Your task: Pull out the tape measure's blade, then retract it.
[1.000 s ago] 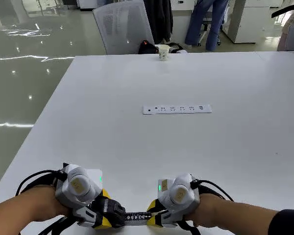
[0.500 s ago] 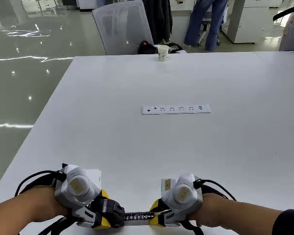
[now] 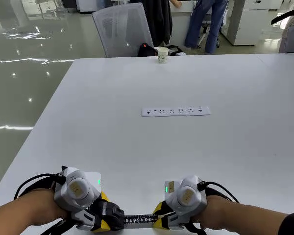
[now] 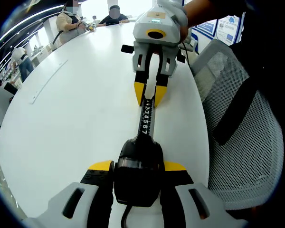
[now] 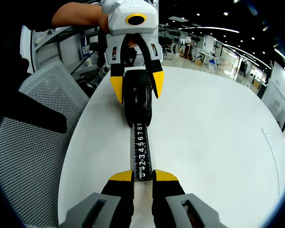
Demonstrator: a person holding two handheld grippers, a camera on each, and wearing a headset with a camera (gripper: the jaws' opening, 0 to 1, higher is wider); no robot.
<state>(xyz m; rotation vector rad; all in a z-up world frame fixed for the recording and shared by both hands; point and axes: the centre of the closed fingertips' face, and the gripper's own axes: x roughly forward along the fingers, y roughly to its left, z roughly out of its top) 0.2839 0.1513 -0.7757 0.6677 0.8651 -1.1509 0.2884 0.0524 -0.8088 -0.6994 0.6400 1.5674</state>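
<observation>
Fingers clamped: left gripper on tape measure, right gripper on blade (partly out).

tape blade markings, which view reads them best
The right gripper view: the blade runs straight up the picture, large, with digits up to nine legible. The left gripper view shows the blade narrower, digits up to seven. The head view shows the blade as a thin strip at the bottom edge, digits tiny.

Near edge of table: tape case in left gripper, blade rightward into right gripper; strip mid-table beyond, cup at far edge, chair behind.
</observation>
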